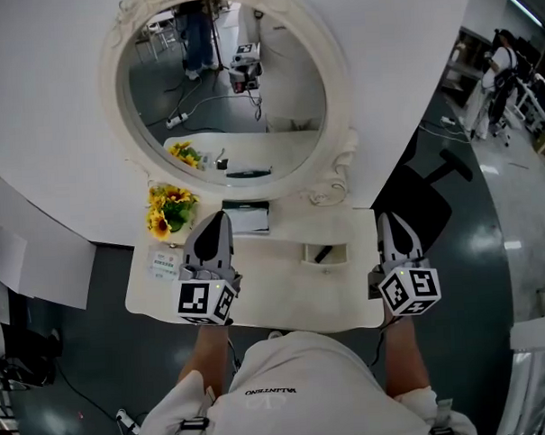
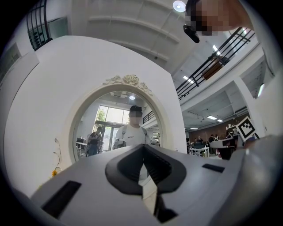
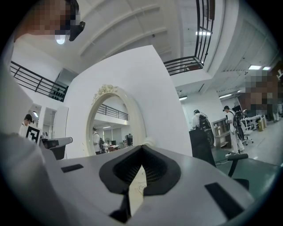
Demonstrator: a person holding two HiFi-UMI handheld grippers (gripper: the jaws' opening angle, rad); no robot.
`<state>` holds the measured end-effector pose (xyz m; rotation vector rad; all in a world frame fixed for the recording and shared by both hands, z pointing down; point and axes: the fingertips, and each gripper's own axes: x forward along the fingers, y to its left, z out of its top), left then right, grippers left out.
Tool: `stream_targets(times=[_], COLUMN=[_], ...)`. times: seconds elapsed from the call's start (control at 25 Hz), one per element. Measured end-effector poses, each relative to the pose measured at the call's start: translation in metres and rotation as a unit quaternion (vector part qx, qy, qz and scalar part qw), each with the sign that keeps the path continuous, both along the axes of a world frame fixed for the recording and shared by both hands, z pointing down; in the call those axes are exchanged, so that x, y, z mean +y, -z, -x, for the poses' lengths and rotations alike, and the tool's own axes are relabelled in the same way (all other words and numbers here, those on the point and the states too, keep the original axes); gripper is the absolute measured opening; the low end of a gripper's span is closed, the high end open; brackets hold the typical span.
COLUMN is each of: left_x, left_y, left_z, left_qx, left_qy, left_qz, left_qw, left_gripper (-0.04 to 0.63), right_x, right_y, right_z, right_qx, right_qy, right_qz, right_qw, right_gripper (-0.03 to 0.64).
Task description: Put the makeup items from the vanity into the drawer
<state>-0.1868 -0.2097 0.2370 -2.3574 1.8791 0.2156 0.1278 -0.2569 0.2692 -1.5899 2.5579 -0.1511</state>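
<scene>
White vanity (image 1: pixel 285 297) and oval mirror (image 1: pixel 222 84) stand on grey floor (image 1: pixel 94 355); left hand-held gripper (image 1: pixel 219 215) and right hand-held gripper (image 1: pixel 386 219) are closed.

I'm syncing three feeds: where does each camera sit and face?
Head view: on the person's head, looking steeply down at vanity and mirror; forearms, left claw, right claw show.
Left gripper view: on the left claw, facing the mirror; its shut jaws show.
Right gripper view: on the right claw, facing the mirror obliquely; shut jaws show.
Shared: all three see the mirror.
</scene>
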Motion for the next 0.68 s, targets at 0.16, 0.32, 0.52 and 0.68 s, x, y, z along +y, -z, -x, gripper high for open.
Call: stream_targets(times=[0.16, 0.32, 0.52, 0.68], left_x=[0.0017, 0.0026, 0.0024, 0.0041], left_y=[-0.0023, -0.0046, -0.0054, -0.0078], left_z=[-0.0027, -0.0025, -0.0037, -0.0057], left_qx=[0.0, 0.001, 0.003, 0.003], left_qy=[-0.005, -0.004, -0.006, -0.008], left_qz=[0.002, 0.006, 0.007, 0.009], left_qw=[1.0, 1.0, 1.0, 0.9999], left_gripper=[0.003, 0.003, 0.003, 0.003], right_x=[0.0025, 0.006, 0.0084, 0.0103], right_y=[-0.0017, -0.0029, -0.0029, -0.0038], right_z=[-0.0004, 0.0005, -0.0031, -0.0078], right_qx=[-0.003, 0.009, 0.005, 0.002], right_qy=[-0.002, -0.004, -0.007, -0.012], right_qz=[0.002, 0.002, 0.004, 0.006], right_qw=[1.0, 1.0, 1.0, 1.0], right_gripper=[0.009, 0.009, 0.009, 0.009])
